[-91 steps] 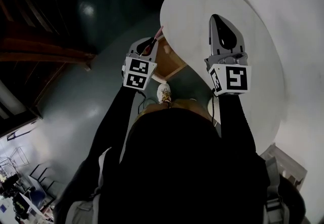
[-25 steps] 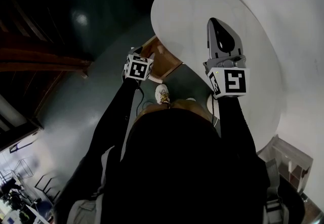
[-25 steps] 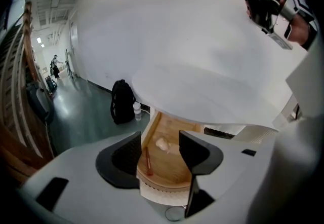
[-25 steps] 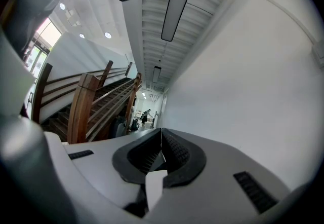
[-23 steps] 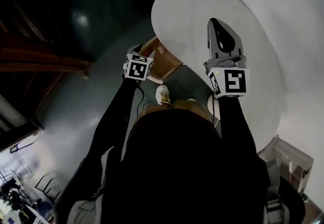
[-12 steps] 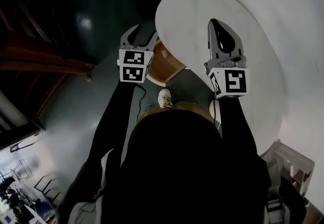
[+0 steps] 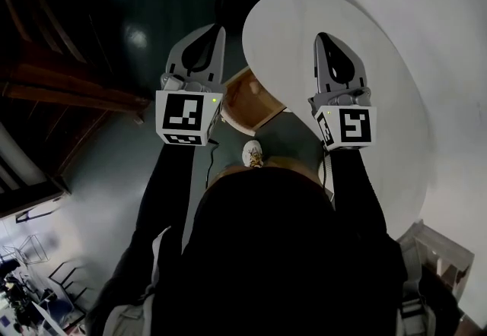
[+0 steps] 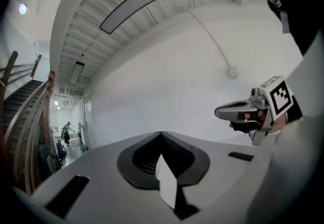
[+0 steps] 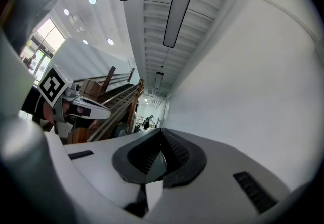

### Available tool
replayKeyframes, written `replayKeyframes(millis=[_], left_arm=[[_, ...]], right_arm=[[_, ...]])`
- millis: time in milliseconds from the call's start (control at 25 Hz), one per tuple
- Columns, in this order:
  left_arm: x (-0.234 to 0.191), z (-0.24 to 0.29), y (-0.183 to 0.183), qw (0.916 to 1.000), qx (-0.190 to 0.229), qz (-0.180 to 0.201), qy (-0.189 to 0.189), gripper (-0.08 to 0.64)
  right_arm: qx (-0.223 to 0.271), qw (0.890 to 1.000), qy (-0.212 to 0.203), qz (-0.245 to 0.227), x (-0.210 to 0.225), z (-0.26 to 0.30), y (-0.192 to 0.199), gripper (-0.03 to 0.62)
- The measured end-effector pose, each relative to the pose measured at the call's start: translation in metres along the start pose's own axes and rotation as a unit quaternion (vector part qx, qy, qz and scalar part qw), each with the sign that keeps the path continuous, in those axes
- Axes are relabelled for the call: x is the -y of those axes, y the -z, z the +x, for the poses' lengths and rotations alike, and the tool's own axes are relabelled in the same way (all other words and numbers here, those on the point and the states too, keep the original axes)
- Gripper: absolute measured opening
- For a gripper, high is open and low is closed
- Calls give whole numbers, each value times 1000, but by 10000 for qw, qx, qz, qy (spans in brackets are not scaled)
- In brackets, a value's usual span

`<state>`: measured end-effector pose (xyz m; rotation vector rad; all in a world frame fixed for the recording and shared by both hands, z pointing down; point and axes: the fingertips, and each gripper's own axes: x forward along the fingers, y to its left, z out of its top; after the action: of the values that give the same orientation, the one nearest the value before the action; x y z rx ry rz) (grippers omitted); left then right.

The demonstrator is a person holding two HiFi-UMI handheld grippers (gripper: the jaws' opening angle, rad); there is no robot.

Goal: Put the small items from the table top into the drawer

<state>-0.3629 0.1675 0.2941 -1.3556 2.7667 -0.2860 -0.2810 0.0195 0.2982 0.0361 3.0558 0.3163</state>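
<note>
We find the left claw [image 8: 161,134] with its jaws just closed, meeting pad to pad with nothing between them. It is held level, left of the bench [image 7: 396,99]. The right claw [image 9: 161,133] is likewise closed tight on nothing, above the bench's near left part. The drawer [image 7: 251,103] stands open under the bench's left edge, between the two claws. We cannot make out its contents. The person's dark torso [image 7: 266,251] hides the bench's near edge.

text: none readable | numbers: none | marker cubes [image 7: 183,118] [image 7: 346,125] — square patterns only, no letters
</note>
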Motion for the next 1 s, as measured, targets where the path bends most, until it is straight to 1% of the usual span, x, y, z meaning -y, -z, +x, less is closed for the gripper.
replayKeyframes(millis=[120, 360, 600, 880, 1000], left_arm=[[0, 0, -6, 10000, 81, -28, 0, 15], [10, 4, -8, 9999, 35, 59, 94, 14], [20, 7, -9, 9998, 49, 58, 181, 14], [22, 5, -10, 9999, 86, 11, 146, 15], [24, 3, -12, 9998, 91, 51, 176, 15]], right_arm=[[6, 10000, 13, 14, 0, 0, -1, 27], [25, 9999, 89, 52, 6, -4, 1, 26], [20, 9999, 154, 50, 12, -10, 2, 26], [5, 9998, 181, 56, 15, -16, 5, 26], [9, 9998, 165, 65, 13, -17, 5, 26]])
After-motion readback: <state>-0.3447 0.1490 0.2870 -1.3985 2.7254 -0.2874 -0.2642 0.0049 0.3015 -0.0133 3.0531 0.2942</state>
